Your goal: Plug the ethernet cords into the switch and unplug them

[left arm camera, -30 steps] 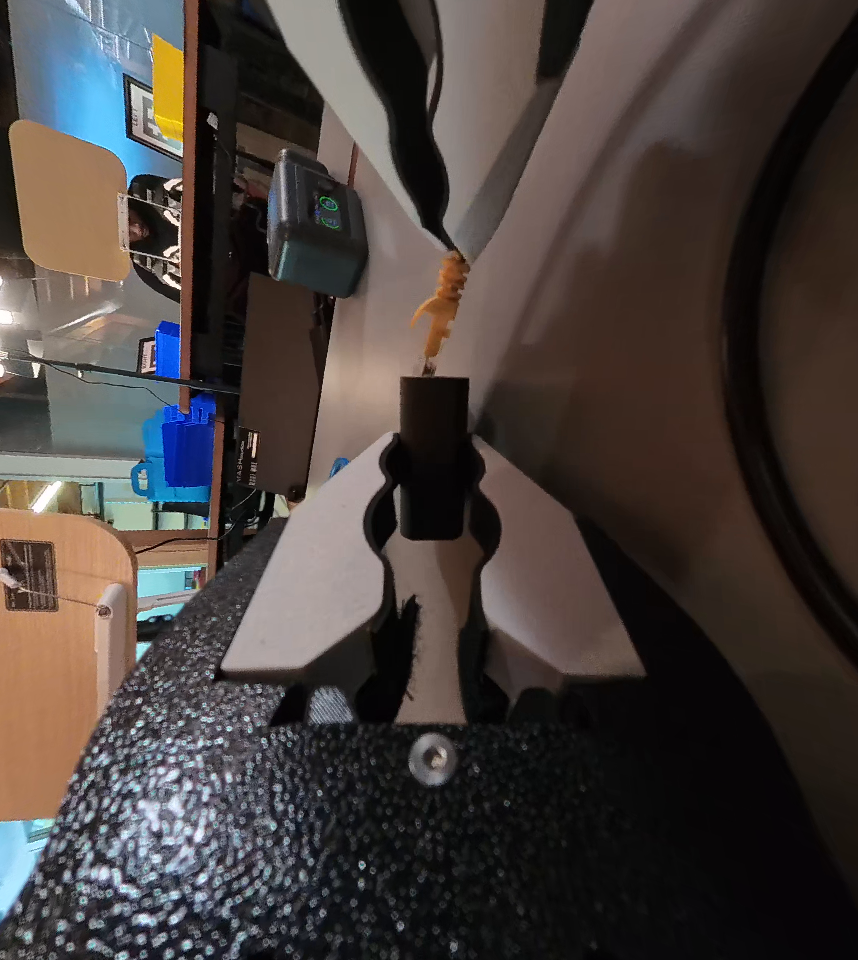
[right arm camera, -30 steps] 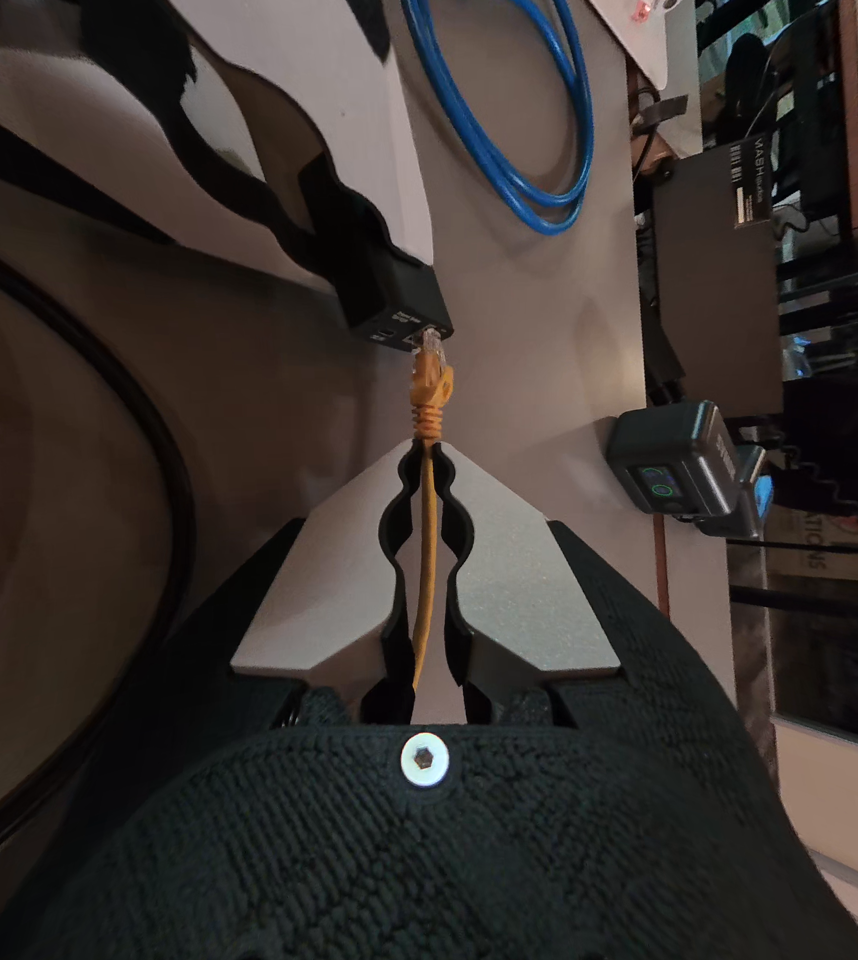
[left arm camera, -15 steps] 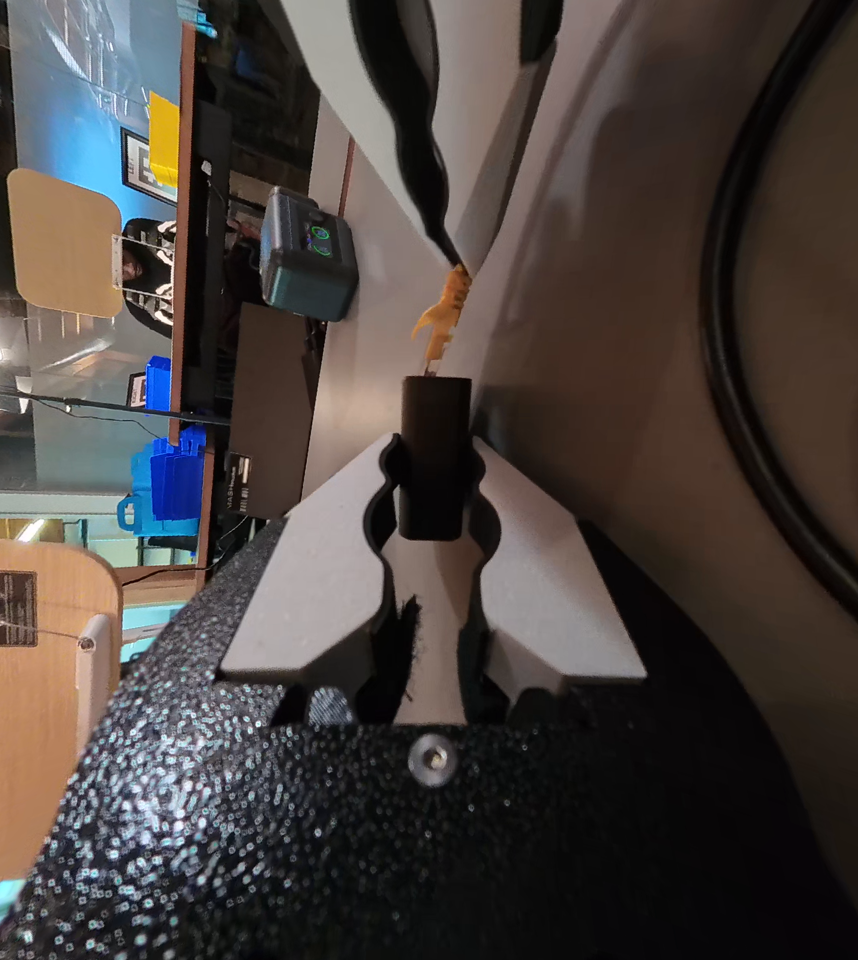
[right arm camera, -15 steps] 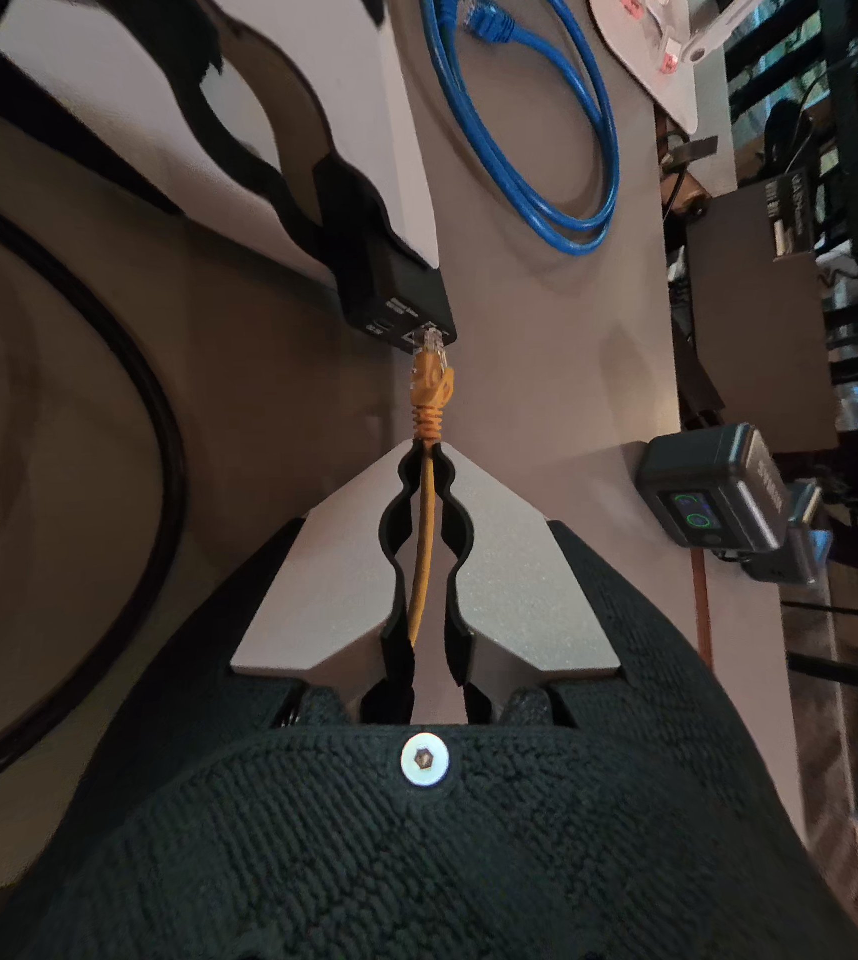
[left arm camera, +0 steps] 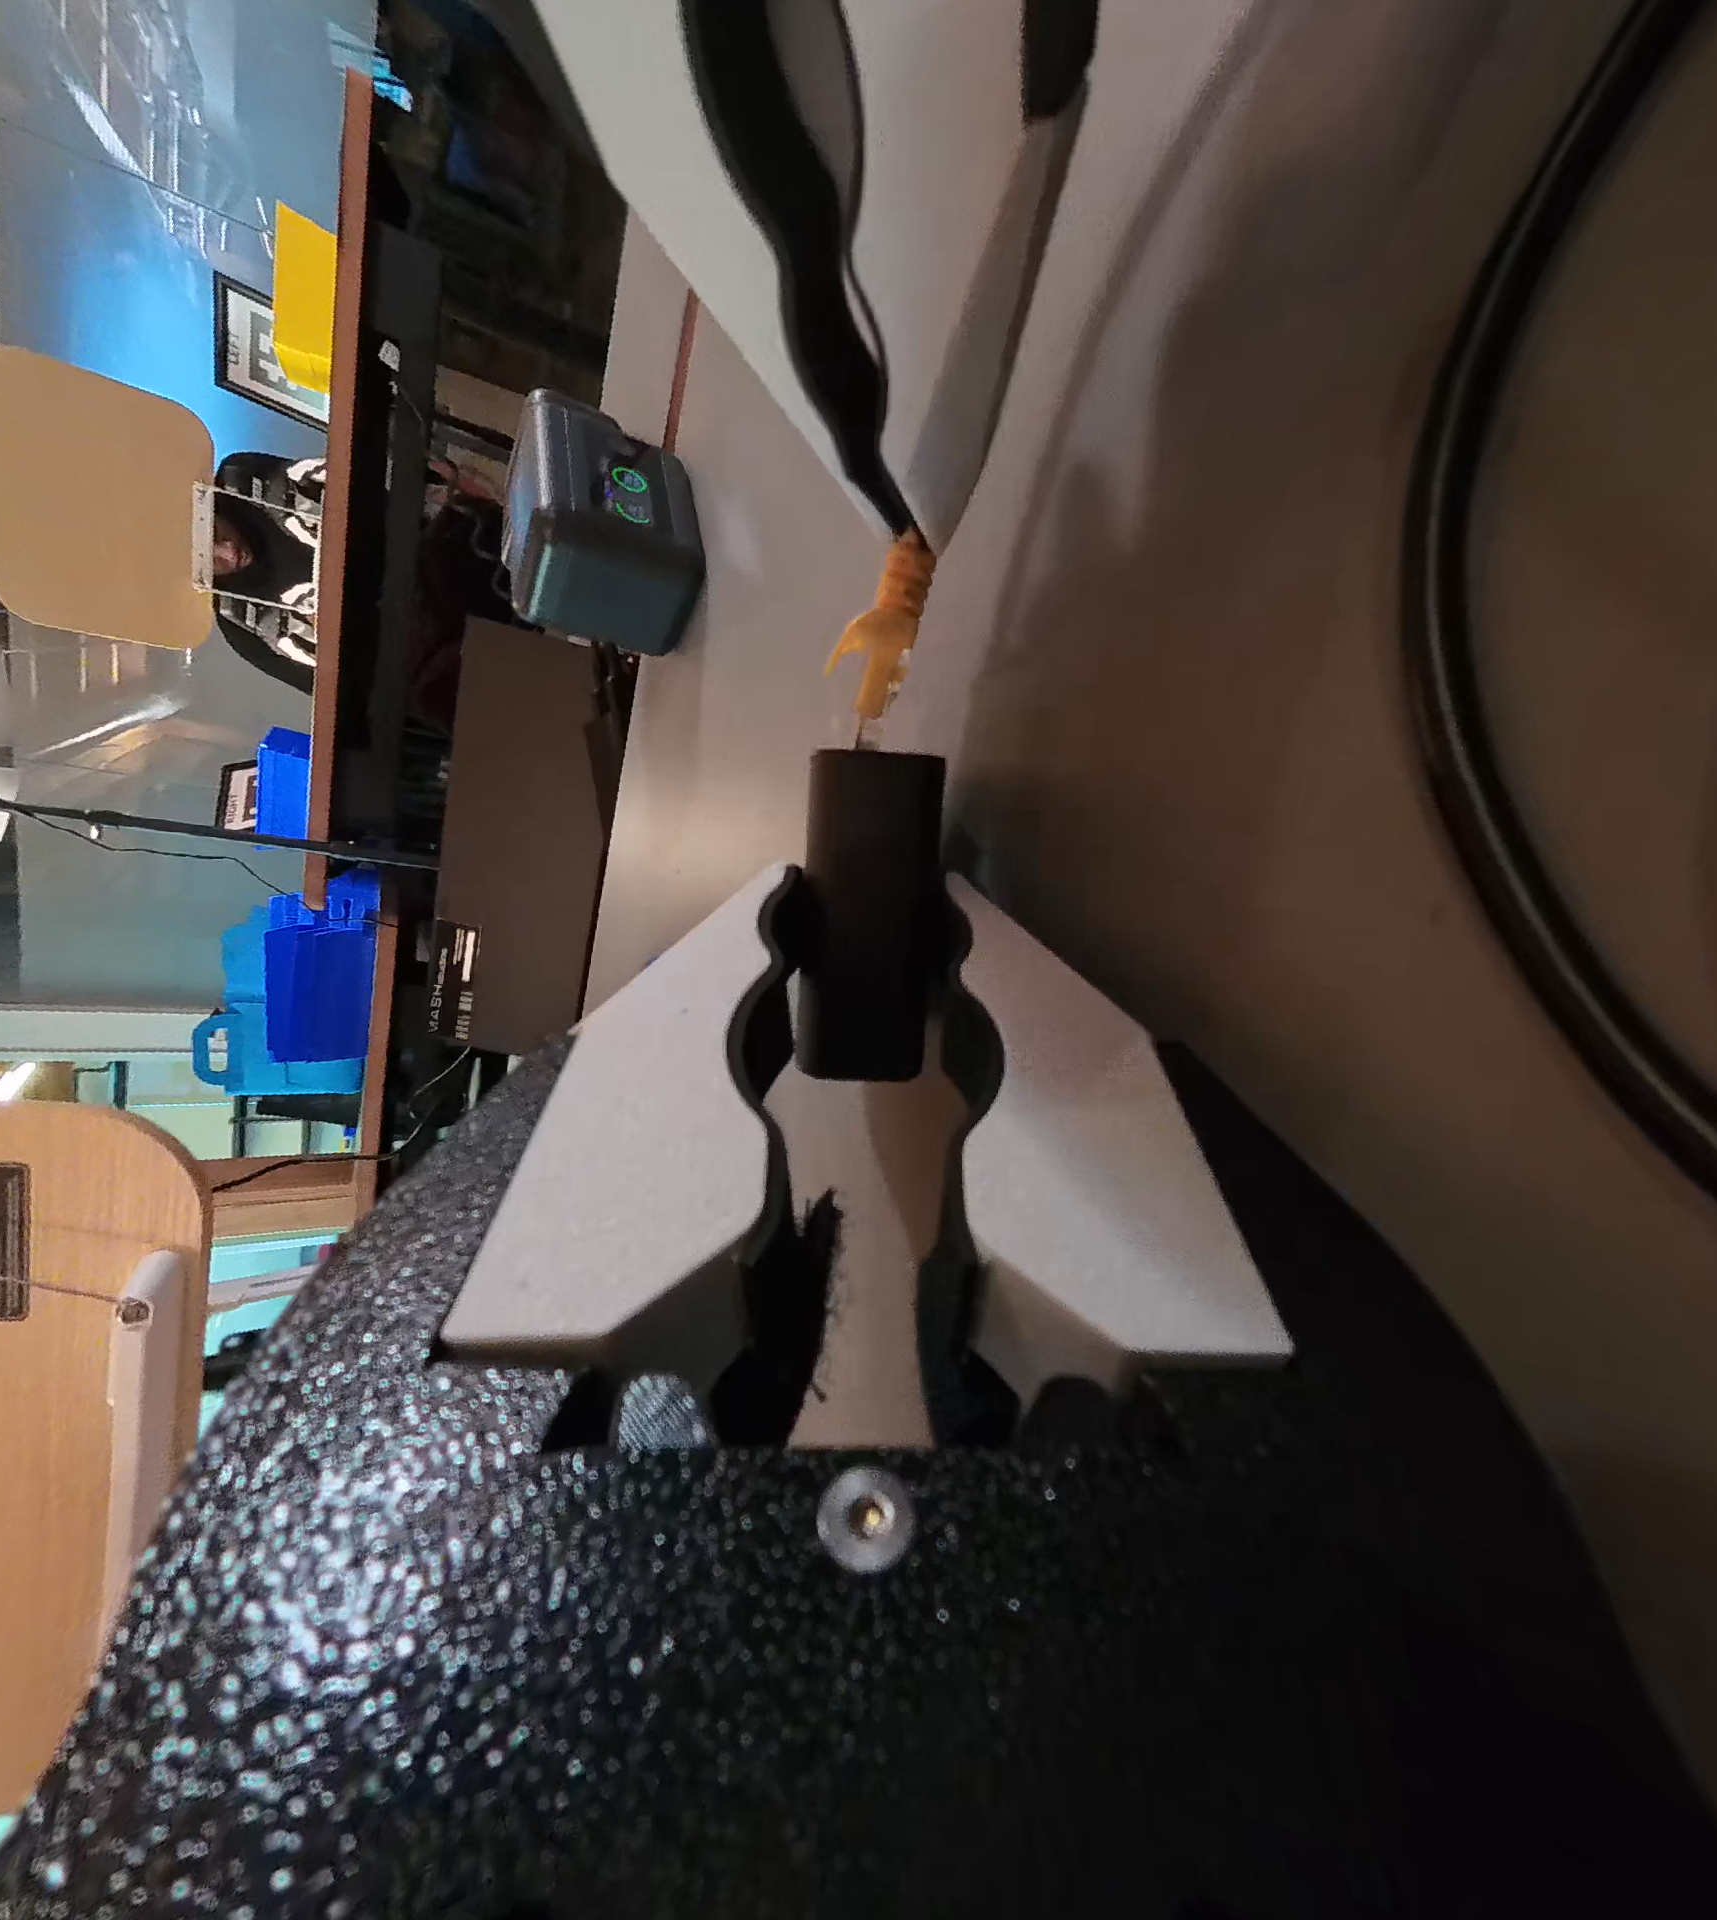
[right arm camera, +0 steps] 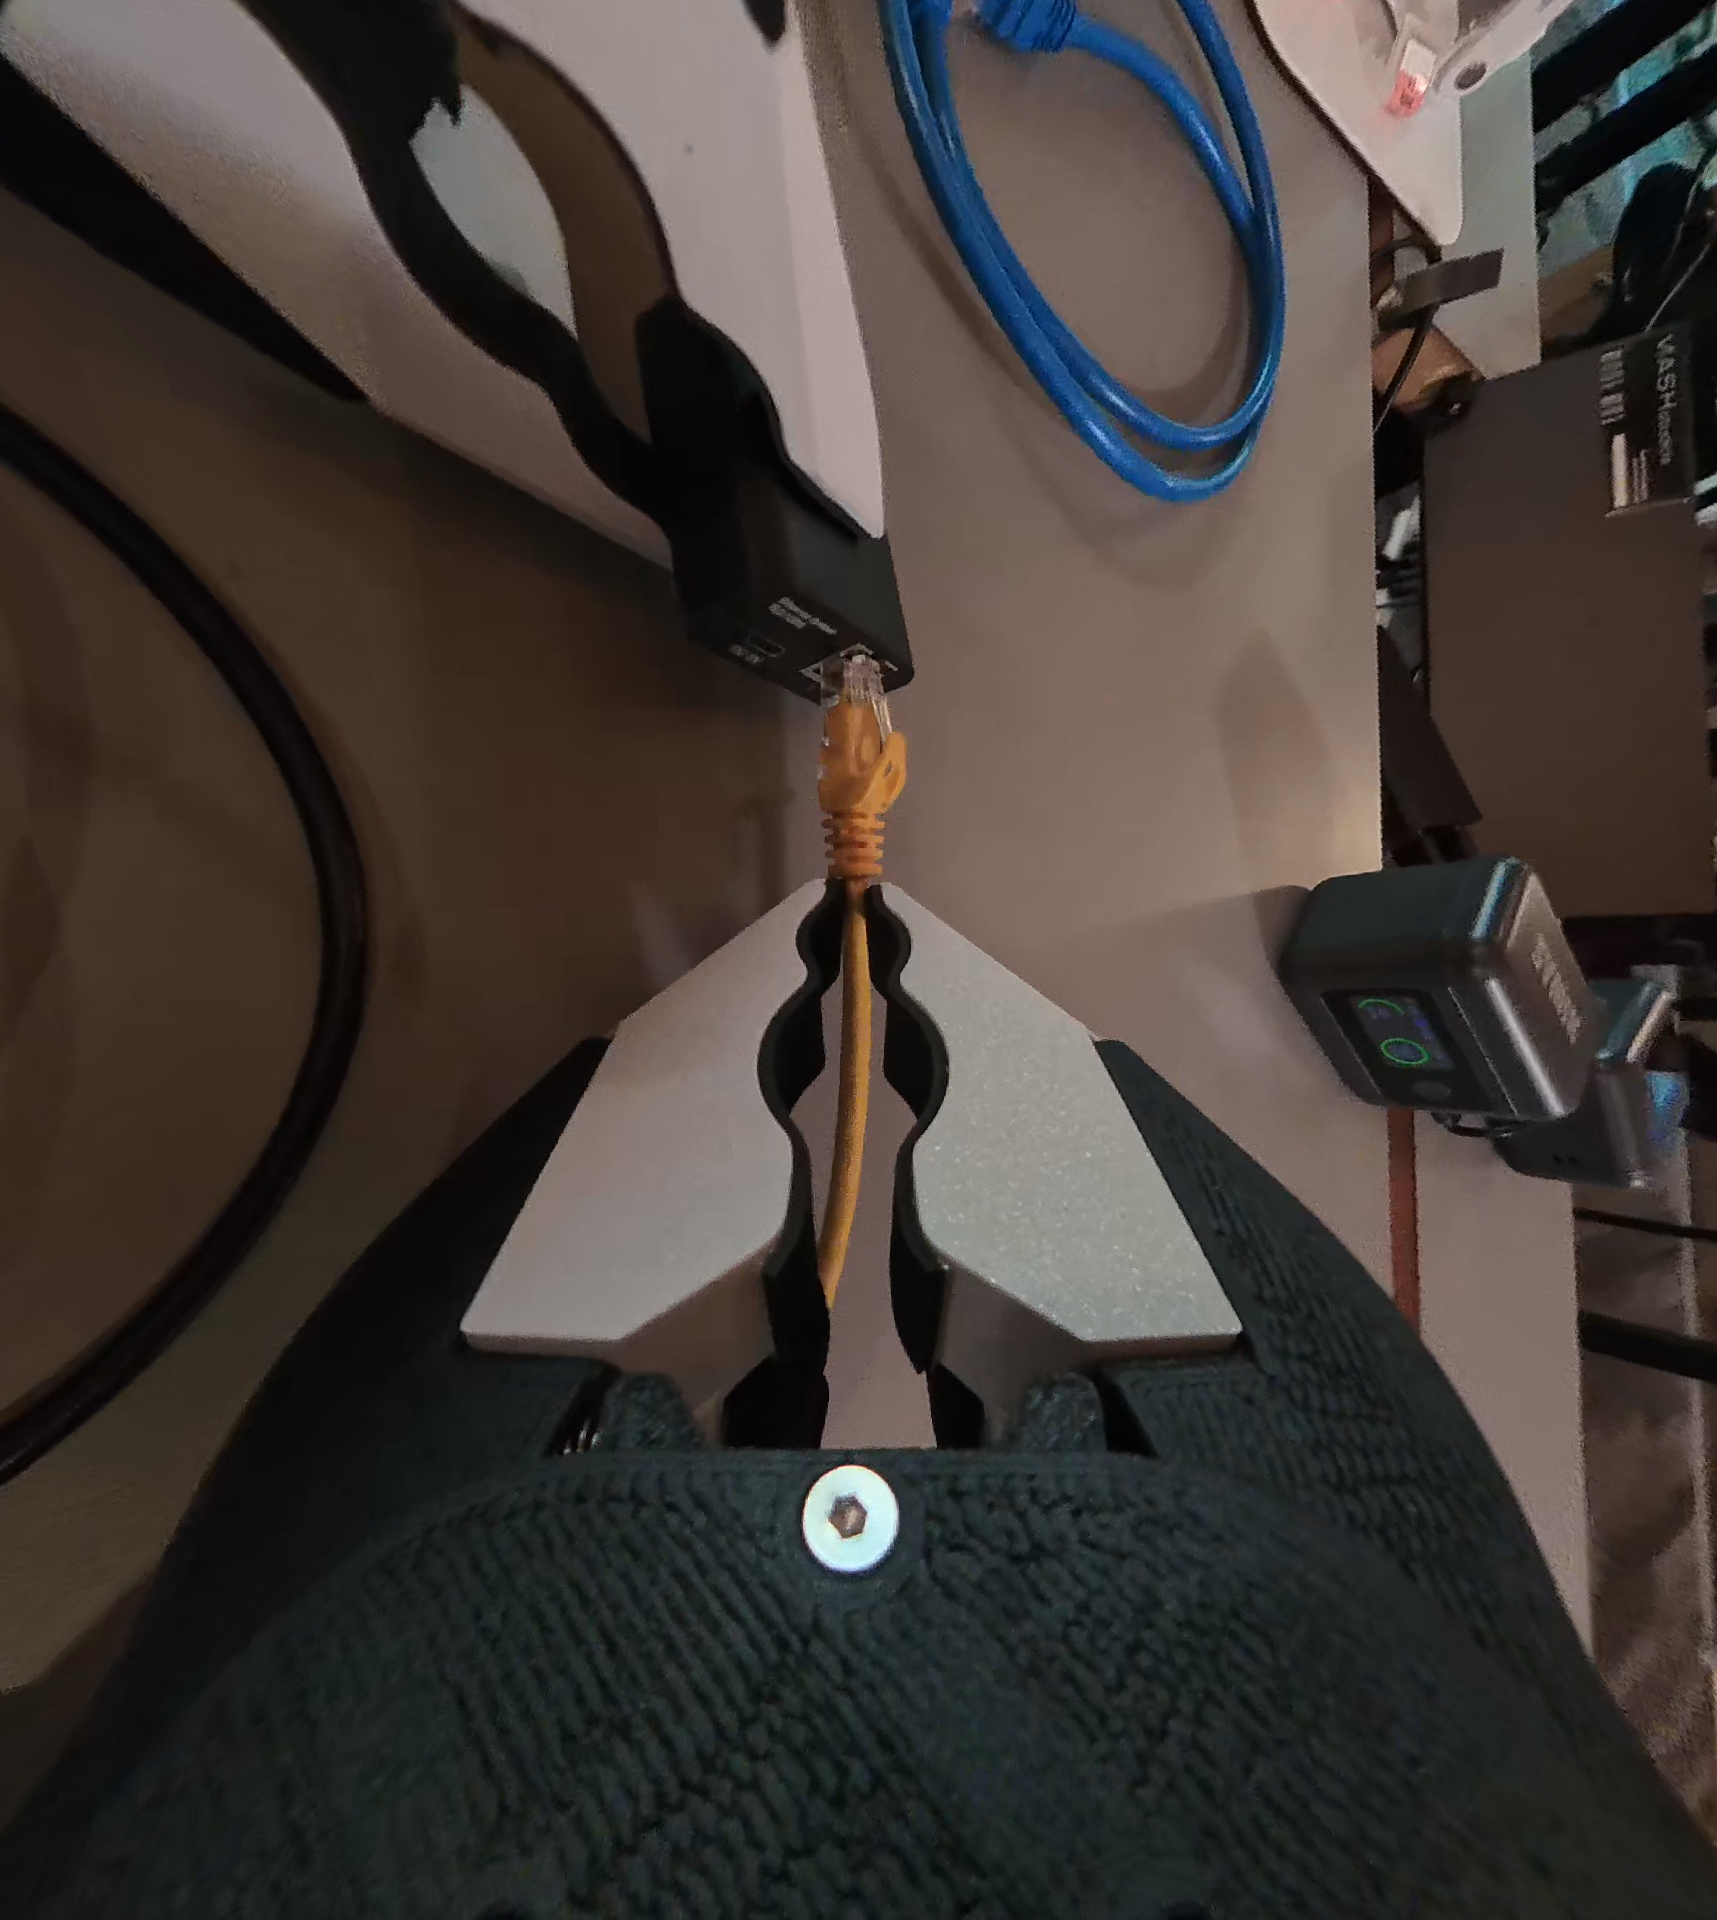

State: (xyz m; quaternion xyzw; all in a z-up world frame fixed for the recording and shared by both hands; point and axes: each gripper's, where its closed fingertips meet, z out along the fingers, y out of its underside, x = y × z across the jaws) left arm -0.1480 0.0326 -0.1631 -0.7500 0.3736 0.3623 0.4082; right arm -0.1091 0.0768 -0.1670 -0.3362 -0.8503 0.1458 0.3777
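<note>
Orange cord: the orange ethernet cord runs up between the two fingers of the right gripper. The finger tips pinch it just below the ribbed part.
Clear plug: the clear plug at the end of the cord has its tip at a port on the switch. I cannot tell how far in it goes.
Black switch: the small black switch is held in the left gripper. The fingers are closed tight on its two sides.
Same thing from the left view: the switch sticks up out of the fingers, and the orange plug meets its top end. The right gripper comes in from above, holding the cord.
Blue cord: a blue ethernet cord lies in a loop on the grey table, well apart from the switch.
Black cable: a thick black cable curves over the table on the left.
Little grey box: a small grey box with green rings on its screen sits at the table edge.
Dark panel: a flat dark panel stands past the table edge, near the grey box.
</note>
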